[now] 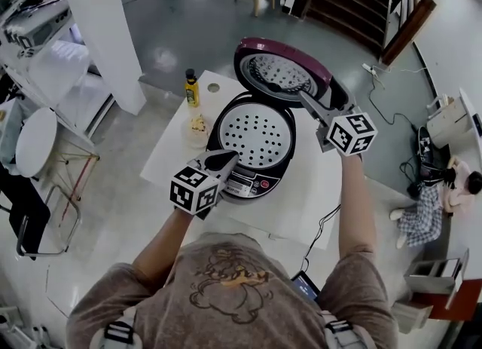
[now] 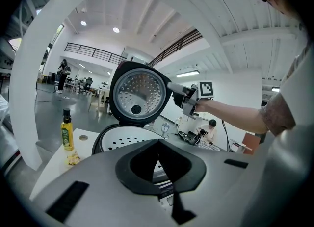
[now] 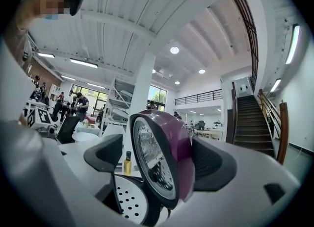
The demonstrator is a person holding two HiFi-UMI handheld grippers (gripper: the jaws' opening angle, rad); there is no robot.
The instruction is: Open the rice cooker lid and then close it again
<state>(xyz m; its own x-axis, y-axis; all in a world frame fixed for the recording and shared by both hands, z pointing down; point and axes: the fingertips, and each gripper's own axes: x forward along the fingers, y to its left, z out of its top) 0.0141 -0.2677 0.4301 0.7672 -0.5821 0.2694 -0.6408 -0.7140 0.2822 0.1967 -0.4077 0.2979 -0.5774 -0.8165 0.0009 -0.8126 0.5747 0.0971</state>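
Right gripper (image 3: 158, 161) straddles the raised lid (image 3: 172, 140), jaws apart — left gripper (image 2: 158, 145), jaws together.

Left gripper (image 1: 221, 163) hides part of the rice cooker (image 1: 253, 133) front; bottle (image 1: 192, 90) label too small to read.

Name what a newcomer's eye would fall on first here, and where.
The purple lid stands raised at the far side of the white table, between the open jaws of the right gripper. Below it, the rice cooker shows its perforated white plate, a yellow bottle to its left.
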